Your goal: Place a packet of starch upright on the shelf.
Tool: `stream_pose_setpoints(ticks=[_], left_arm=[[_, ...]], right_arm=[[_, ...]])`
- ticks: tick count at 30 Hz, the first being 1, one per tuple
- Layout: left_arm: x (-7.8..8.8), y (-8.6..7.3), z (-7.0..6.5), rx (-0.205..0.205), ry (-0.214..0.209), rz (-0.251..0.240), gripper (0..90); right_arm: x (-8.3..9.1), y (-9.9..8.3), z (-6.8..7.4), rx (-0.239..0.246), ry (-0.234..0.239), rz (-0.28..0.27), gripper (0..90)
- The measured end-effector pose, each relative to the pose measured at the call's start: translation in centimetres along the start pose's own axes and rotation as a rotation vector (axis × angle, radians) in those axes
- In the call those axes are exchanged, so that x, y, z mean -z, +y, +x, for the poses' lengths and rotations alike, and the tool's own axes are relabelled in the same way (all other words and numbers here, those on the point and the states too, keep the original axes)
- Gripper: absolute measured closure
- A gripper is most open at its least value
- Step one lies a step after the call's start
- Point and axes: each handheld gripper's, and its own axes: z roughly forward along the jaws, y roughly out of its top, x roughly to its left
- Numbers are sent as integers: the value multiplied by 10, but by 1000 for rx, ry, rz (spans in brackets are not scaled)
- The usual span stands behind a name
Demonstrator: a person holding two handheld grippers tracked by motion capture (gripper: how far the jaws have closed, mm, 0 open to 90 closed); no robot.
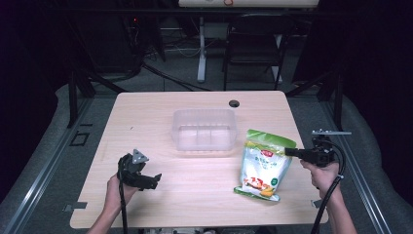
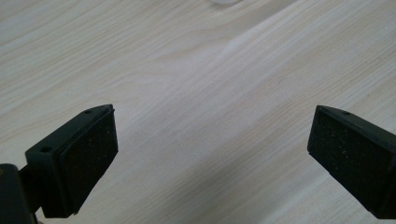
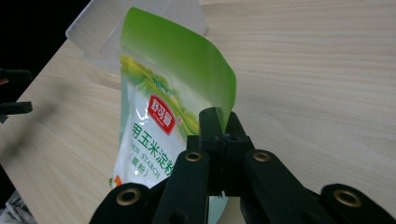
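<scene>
A green and white starch pouch with a red label lies at the right of the wooden table, its top edge lifted. My right gripper is shut on that upper right edge; in the right gripper view the jaws pinch the green rim of the pouch at my right gripper. A clear plastic bin stands mid-table behind the pouch, its corner visible past it. My left gripper hovers open at the front left, its pads wide apart over bare wood.
A dark cable hole sits near the table's far edge. Beyond the table stand a black chair and a white post. Metal rails run along both sides on the grey floor.
</scene>
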Motion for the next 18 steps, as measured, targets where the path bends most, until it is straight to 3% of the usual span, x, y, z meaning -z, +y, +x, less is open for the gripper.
stream_pose_setpoints(ticks=[18], left_arm=[[-1, 0, 1, 9, -4, 2, 13]], right_arm=[[6, 11, 36, 85, 42, -8, 900]])
